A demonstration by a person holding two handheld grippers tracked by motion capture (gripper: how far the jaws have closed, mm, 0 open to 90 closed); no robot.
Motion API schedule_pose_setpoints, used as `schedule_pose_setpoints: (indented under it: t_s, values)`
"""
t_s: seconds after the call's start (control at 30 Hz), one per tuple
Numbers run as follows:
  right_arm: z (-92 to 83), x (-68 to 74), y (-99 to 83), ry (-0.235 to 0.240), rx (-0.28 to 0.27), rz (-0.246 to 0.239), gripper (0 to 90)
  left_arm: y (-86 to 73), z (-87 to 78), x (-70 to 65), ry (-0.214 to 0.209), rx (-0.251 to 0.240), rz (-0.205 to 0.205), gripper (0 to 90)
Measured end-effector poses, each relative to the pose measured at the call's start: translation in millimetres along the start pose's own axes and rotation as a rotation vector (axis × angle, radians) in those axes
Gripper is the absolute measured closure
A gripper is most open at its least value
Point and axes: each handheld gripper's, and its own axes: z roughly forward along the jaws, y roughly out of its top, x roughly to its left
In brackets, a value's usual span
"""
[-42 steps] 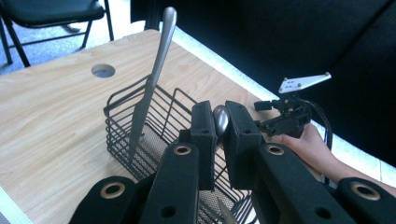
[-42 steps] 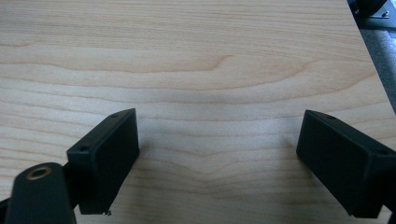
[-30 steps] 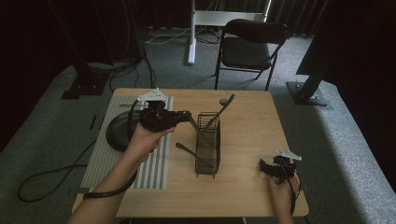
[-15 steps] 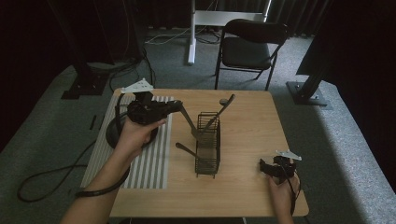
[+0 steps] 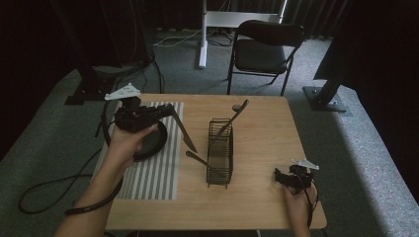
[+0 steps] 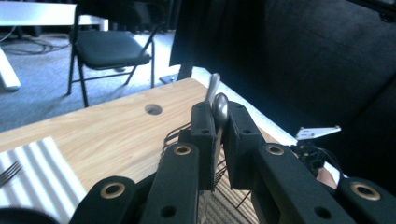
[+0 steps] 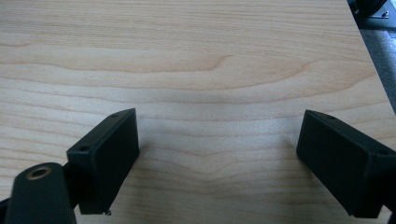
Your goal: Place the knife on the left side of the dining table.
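We find the left hand-held gripper point(image 5: 165, 112) clamped on the handle of a piece of cutlery point(image 5: 184, 131), apparently a knife, whose blade hangs down and out over the striped placemat point(image 5: 153, 177), tip near the mat's right edge. In the left gripper view the pads pinch a thin metal end point(image 6: 219, 108) close to its very tip. We judge this the main risk: so short a hold could let the utensil pivot or slip free on the way, dropping it onto the dark plate point(image 5: 150, 143) or the worktop point(image 5: 262, 143).

The wire cutlery basket point(image 5: 220, 153) stands just right of the blade, with a long utensil point(image 5: 234, 116) leaning out of its far end and another point(image 5: 197, 158) lying against its near side. A swinging blade might catch the wire or topple the light basket.

The right hand-held gripper point(image 5: 291, 177) rests low at the near right corner, jaws standing wide over bare wood point(image 7: 215, 116), holding nothing; we see little hazard there.
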Motion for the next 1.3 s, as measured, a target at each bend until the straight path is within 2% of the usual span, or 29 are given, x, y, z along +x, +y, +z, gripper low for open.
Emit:
schedule_pose_setpoints:
  t_s: [0.2, 0.3, 0.37, 0.6, 0.67, 0.87, 1.3]
  values:
    - [0.1, 0.0, 0.0, 0.000, -0.001, 0.000, 12.0, -14.7, -5.7, 12.8, 0.038, 0.016, -0.025, 83.9]
    - [0.1, -0.1, 0.0, -0.001, -0.001, -0.001, 12.0, -25.5, -9.6, 22.1, 0.059, 0.013, -0.056, 83.9]
    - [0.0, 0.0, 0.0, -0.001, -0.001, -0.001, 12.0, -30.9, -11.8, 26.6, 0.073, 0.017, -0.063, 83.9]
    - [0.1, -0.1, 0.0, -0.001, -0.001, -0.001, 12.0, -47.3, -16.6, 36.9, 0.112, 0.029, -0.091, 83.9]
    - [0.1, 0.0, 0.0, -0.001, -0.002, -0.001, 12.1, -55.4, -19.1, 41.3, 0.134, 0.029, -0.104, 83.9]
    - [0.1, 0.0, 0.0, -0.001, -0.001, -0.001, 12.0, -70.2, -18.8, 48.8, 0.156, 0.043, -0.122, 83.9]
    - [0.2, 0.0, 0.0, -0.001, -0.002, -0.001, 12.0, -93.8, -11.0, 60.0, 0.171, 0.065, -0.162, 83.8]
